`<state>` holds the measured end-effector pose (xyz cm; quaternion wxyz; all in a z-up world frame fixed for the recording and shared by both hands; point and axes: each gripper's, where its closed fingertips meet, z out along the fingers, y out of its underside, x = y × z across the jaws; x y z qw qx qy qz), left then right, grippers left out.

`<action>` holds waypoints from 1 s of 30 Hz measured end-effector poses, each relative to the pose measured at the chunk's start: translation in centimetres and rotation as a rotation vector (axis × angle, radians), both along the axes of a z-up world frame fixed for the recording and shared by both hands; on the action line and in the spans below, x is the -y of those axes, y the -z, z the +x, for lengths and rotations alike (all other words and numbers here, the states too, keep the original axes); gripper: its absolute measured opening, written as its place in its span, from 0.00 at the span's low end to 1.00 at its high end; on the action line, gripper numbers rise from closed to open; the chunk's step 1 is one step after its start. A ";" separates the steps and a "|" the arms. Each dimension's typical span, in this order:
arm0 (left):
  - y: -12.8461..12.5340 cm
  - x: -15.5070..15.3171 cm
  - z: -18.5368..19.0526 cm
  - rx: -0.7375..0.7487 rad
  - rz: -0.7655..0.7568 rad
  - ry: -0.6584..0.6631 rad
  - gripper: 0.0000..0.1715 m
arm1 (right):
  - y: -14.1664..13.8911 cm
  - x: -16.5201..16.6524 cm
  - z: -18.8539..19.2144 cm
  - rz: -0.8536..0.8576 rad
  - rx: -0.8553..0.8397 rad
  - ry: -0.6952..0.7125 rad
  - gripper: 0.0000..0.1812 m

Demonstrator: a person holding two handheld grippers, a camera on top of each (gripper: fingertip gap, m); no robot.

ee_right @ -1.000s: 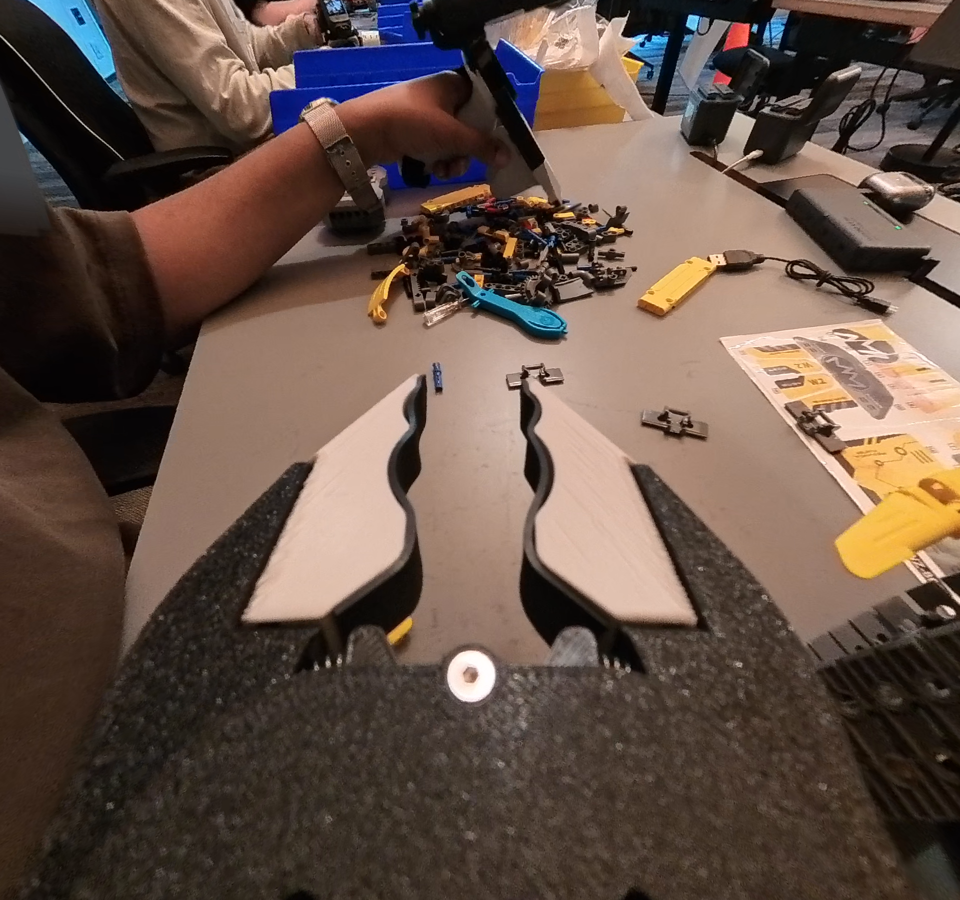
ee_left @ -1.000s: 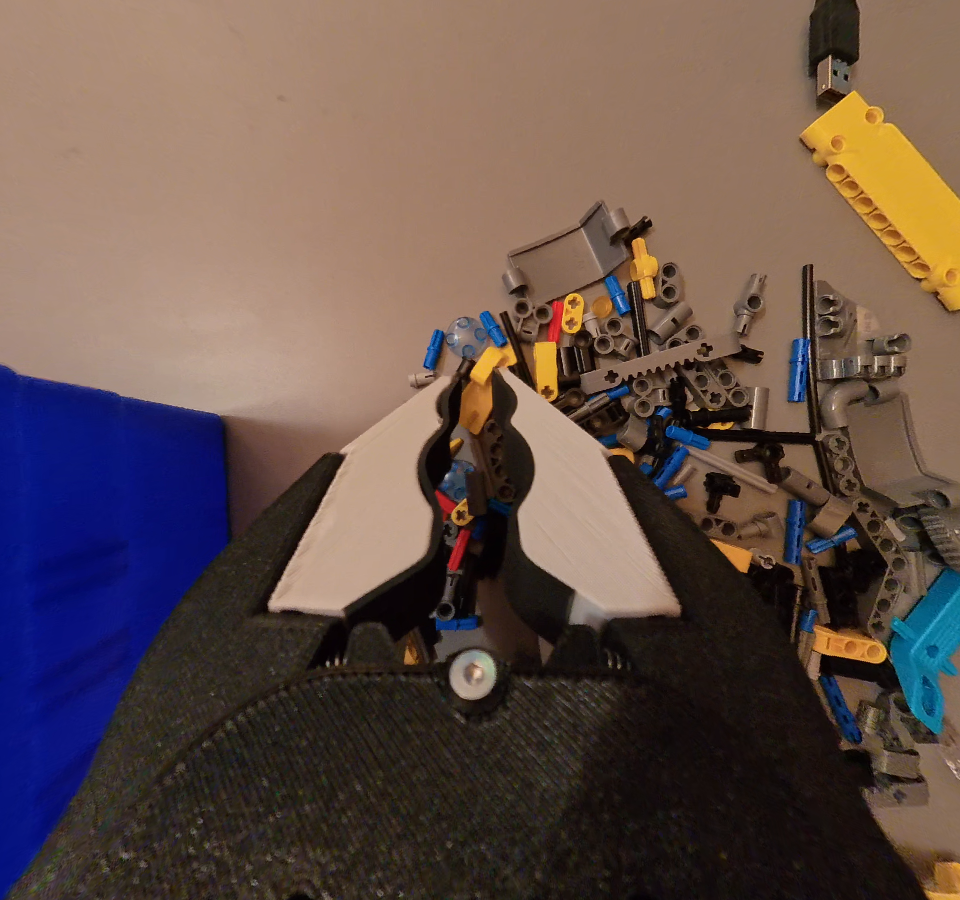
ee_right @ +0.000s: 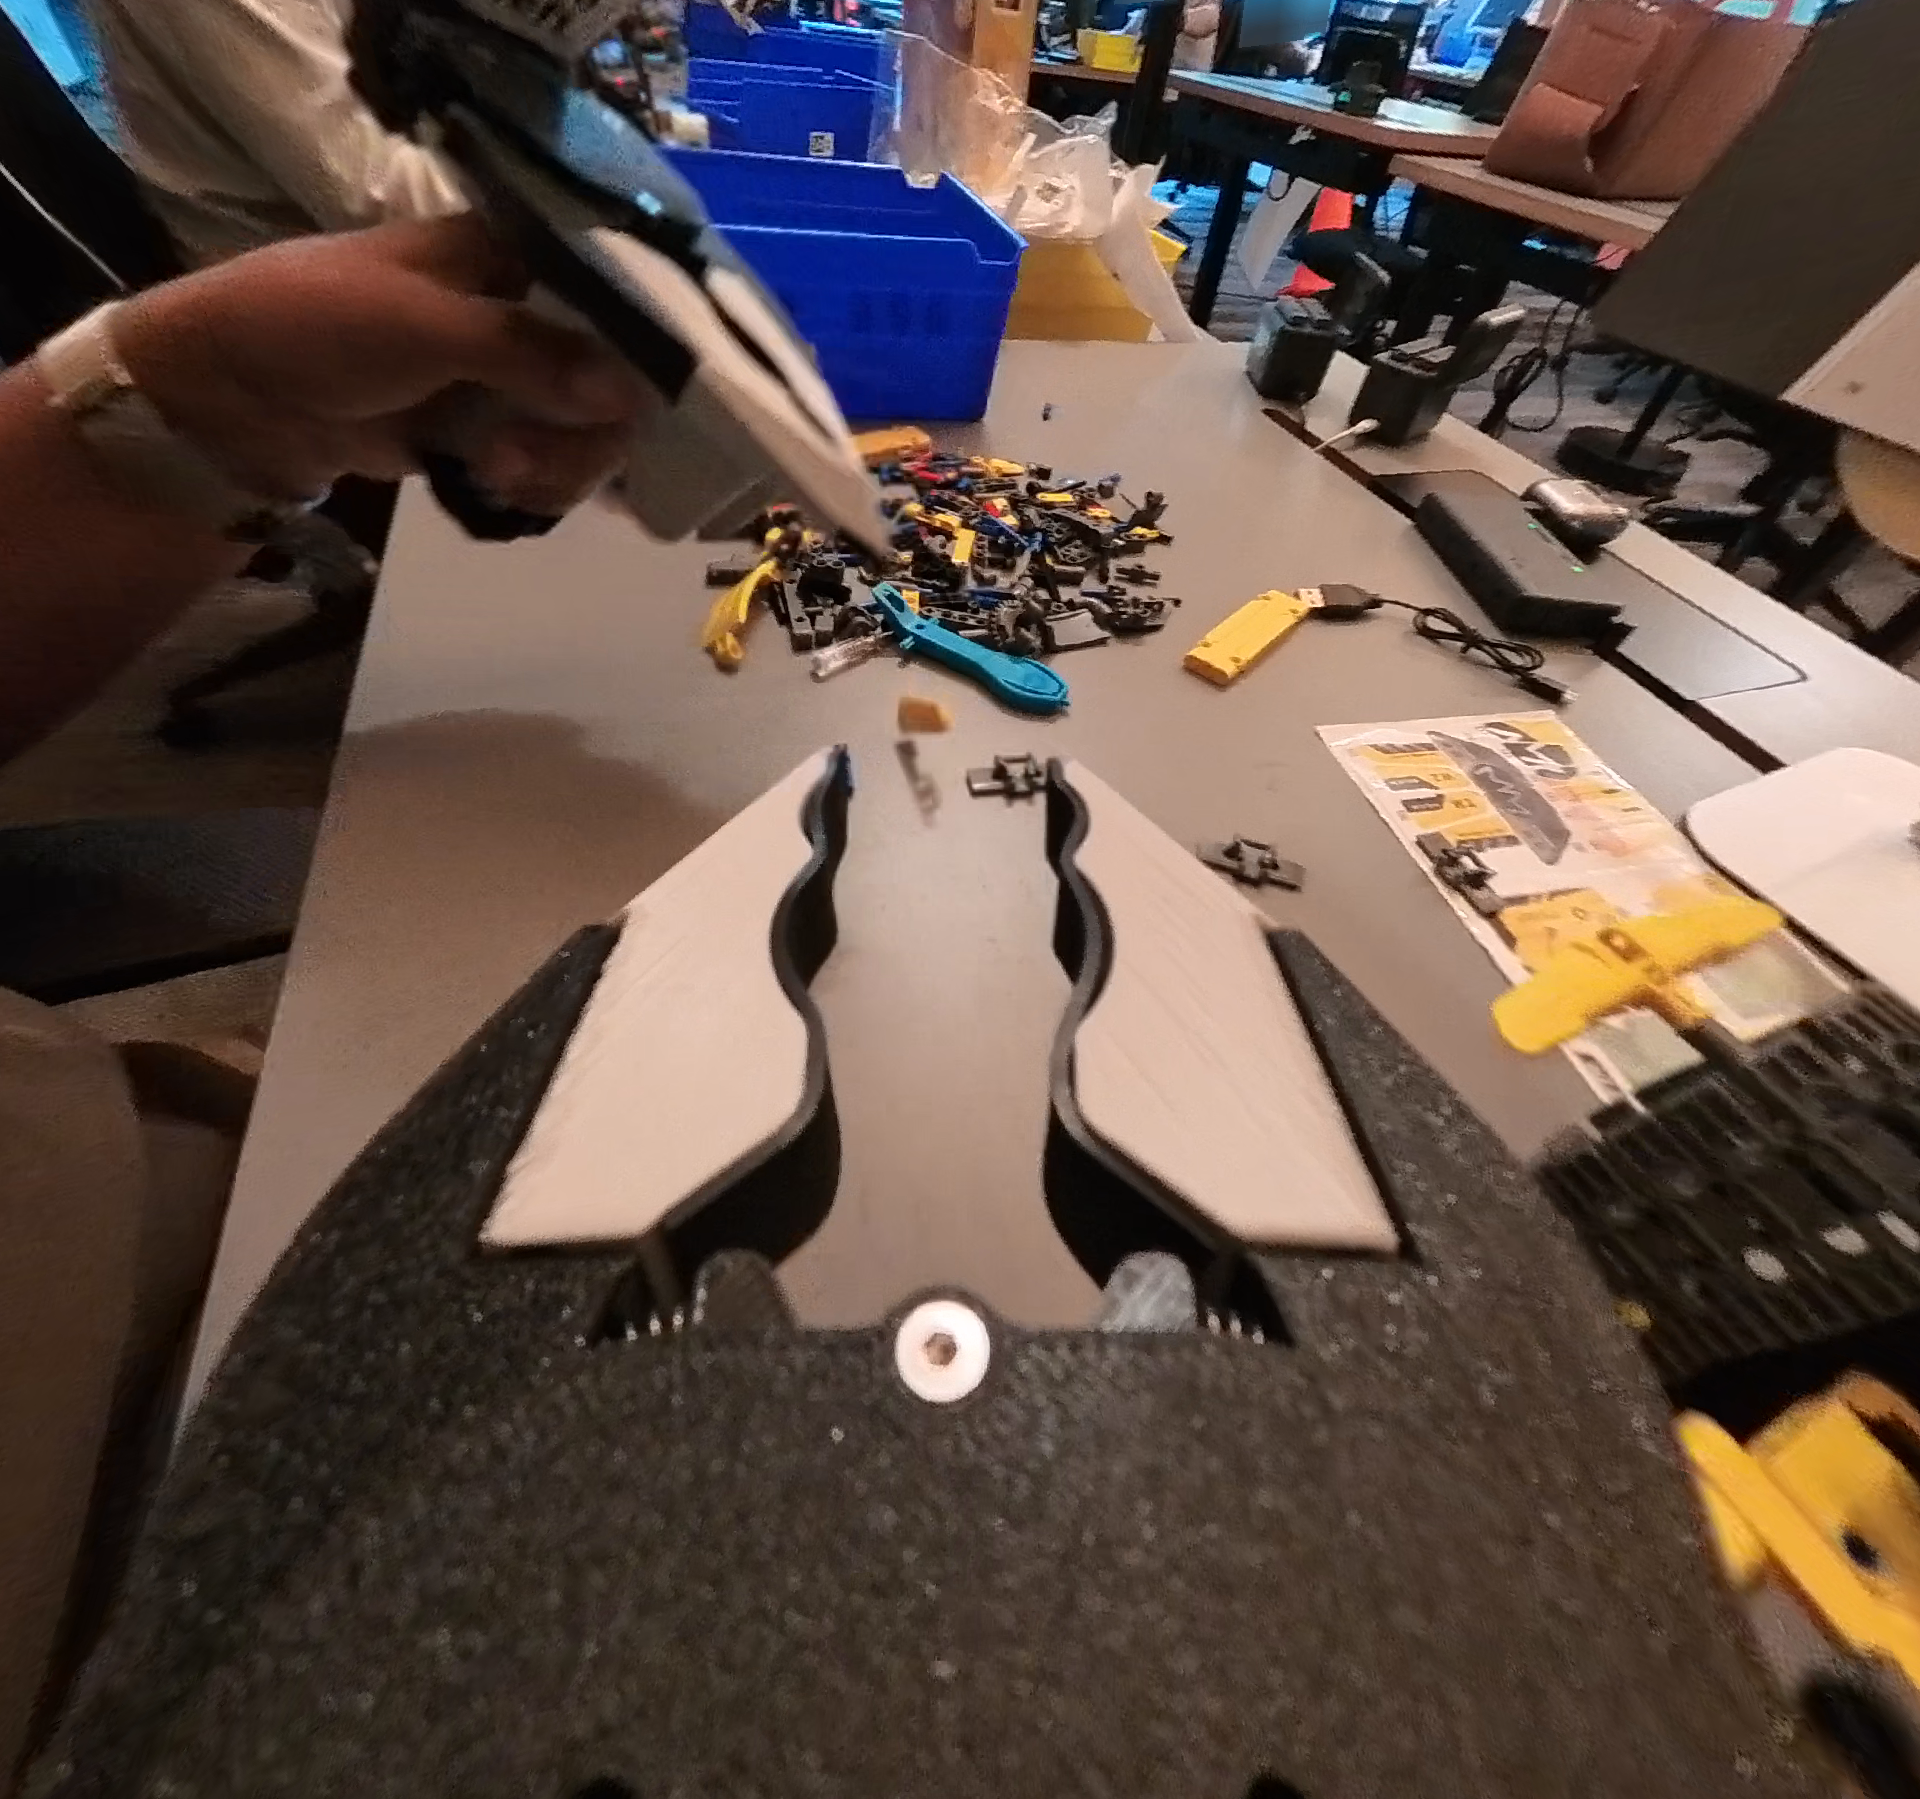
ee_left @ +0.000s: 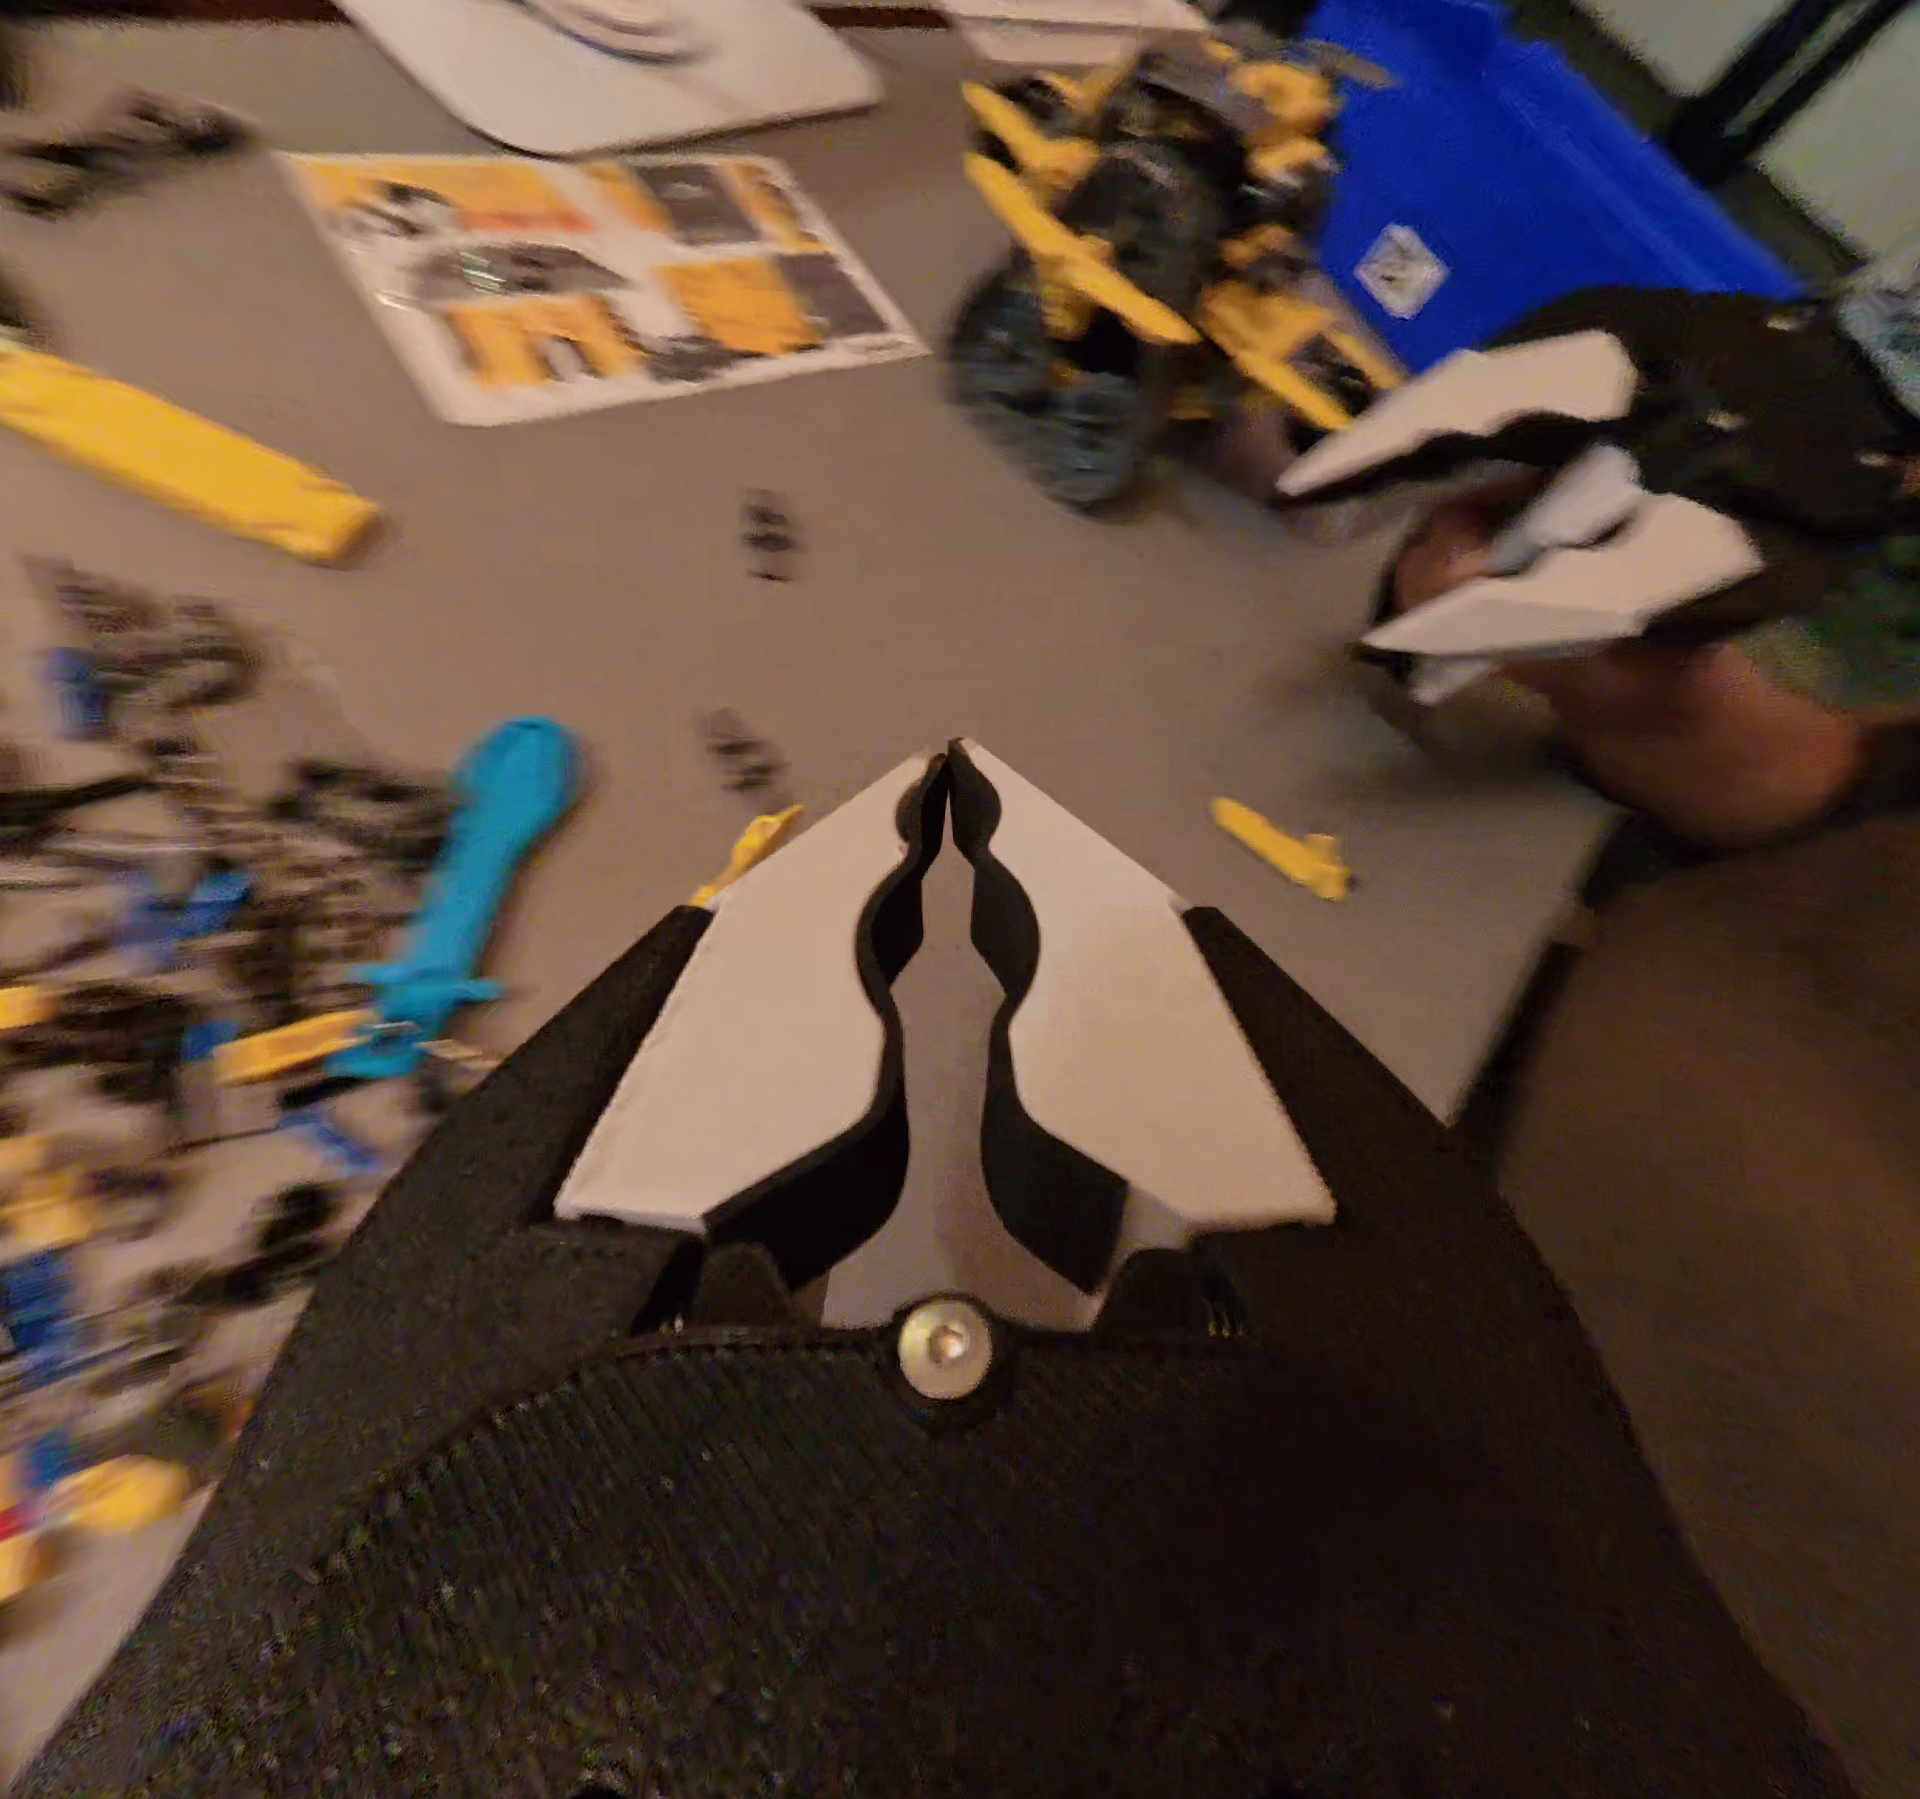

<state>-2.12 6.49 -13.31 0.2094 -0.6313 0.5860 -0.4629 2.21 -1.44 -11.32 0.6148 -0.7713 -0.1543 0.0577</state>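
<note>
My left gripper (ee_left: 951,762) is clenched, its fingertips meeting with nothing that I can make out between them. In the right wrist view it hangs above the near edge of the pile of small building pieces (ee_right: 966,554), tip pointing down at it, held by a hand (ee_right: 416,378).

My right gripper (ee_right: 948,783) is released, its fingers well apart and empty, low over the grey table (ee_right: 540,669). Just ahead of its fingertips I see a small yellow wedge piece (ee_right: 923,715), a thin dark piece (ee_right: 920,783) too blurred to identify, and a black clip piece (ee_right: 1006,775) just beside the right finger. A second black clip (ee_right: 1252,861) lies farther right.

At the near edge of the pile lies a teal tool (ee_right: 982,663) and a curved yellow piece (ee_right: 740,606). To the pile's right is a flat yellow beam (ee_right: 1242,635) with a black cable (ee_right: 1455,627) beside it. Nearer me on the right is a printed sheet (ee_right: 1496,814), and beyond that corner a yellow-and-black model vehicle (ee_left: 1143,263), with a blue bin (ee_left: 1507,170) behind it in the left wrist view. More blue bins (ee_right: 862,274) stand behind the pile.
</note>
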 end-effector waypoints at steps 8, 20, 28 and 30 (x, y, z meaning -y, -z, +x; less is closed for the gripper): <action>2.7 2.2 -2.0 -0.108 0.151 -0.070 0.00 | 0.2 6.5 2.6 0.099 0.118 0.195 0.20; 7.7 3.8 -0.1 -0.242 0.390 0.015 0.32 | 0.7 9.5 4.1 0.152 -0.055 0.239 0.22; 8.6 3.9 0.7 -0.236 0.351 0.048 0.16 | 0.8 9.4 4.4 0.149 -0.066 0.253 0.22; 8.5 4.4 0.6 -0.220 0.319 0.056 0.15 | 0.8 9.4 4.5 0.146 -0.070 0.257 0.22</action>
